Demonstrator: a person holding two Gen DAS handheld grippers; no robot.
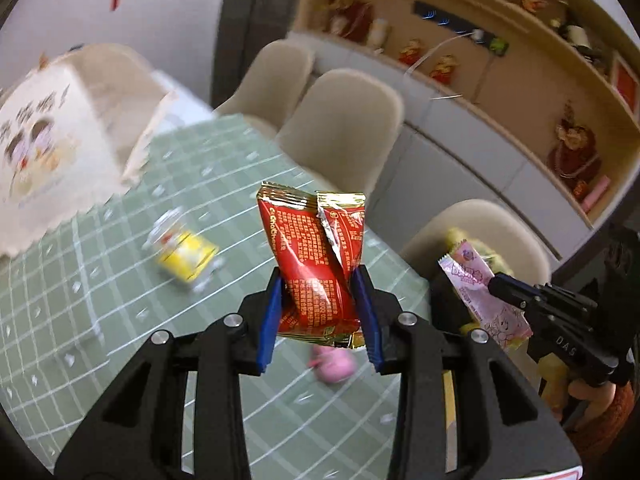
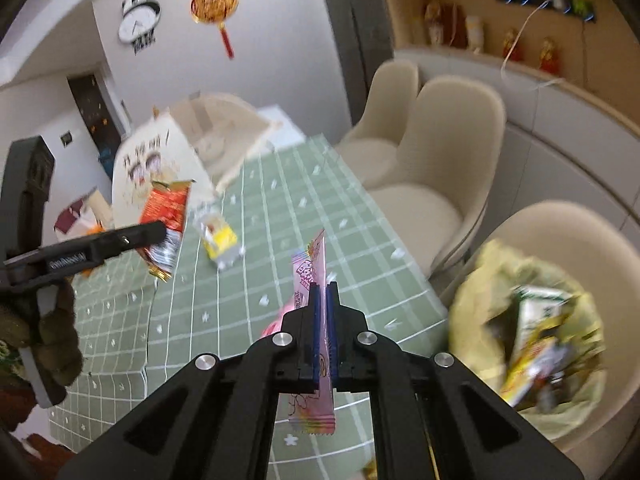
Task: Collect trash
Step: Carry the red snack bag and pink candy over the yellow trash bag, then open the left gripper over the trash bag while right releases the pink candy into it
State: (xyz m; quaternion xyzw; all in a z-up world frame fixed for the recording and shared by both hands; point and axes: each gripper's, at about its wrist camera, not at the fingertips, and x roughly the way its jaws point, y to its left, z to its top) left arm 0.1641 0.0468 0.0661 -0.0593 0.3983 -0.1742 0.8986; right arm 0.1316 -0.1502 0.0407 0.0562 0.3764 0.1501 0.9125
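My left gripper point(image 1: 320, 292) is shut on a red and gold snack wrapper point(image 1: 316, 248) and holds it above the green checked table point(image 1: 100, 320). It also shows at the left of the right wrist view point(image 2: 156, 236) with the red wrapper point(image 2: 166, 216). My right gripper point(image 2: 323, 292) is shut on a pink wrapper point(image 2: 312, 276), held upright over the table's edge; it also shows in the left wrist view point(image 1: 494, 282) with the pink wrapper point(image 1: 476, 292). A yellow-lined trash bin point(image 2: 532, 328) with several wrappers inside stands at the right. A yellow carton point(image 1: 186, 256) and a pink object point(image 1: 334, 364) lie on the table.
A cream paper bag point(image 1: 48, 140) stands at the table's far left. Three beige chairs point(image 1: 344, 136) line the table's right side. A shelf with figurines point(image 1: 520, 80) runs along the wall behind them.
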